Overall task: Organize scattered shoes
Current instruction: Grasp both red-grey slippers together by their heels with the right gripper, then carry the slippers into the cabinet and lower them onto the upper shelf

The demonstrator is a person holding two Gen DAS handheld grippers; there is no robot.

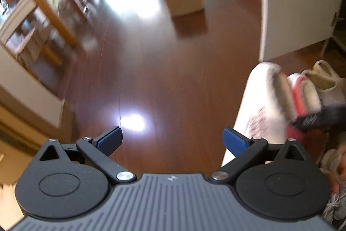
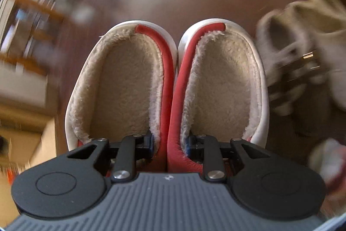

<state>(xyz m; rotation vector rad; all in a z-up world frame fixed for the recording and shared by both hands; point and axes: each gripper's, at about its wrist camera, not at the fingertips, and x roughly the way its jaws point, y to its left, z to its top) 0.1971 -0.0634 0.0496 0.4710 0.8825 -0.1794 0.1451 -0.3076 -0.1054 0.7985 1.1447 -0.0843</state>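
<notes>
right gripper [image 2: 170, 142] – clenched on slippers [image 2: 168, 88] | left gripper [image 1: 172, 138] – released | labels unreadable

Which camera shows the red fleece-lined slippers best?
The right wrist view: the red slippers fill its centre, side by side, pinched at their touching inner walls by the right gripper. The left wrist view catches them only blurred at its right edge.
</notes>
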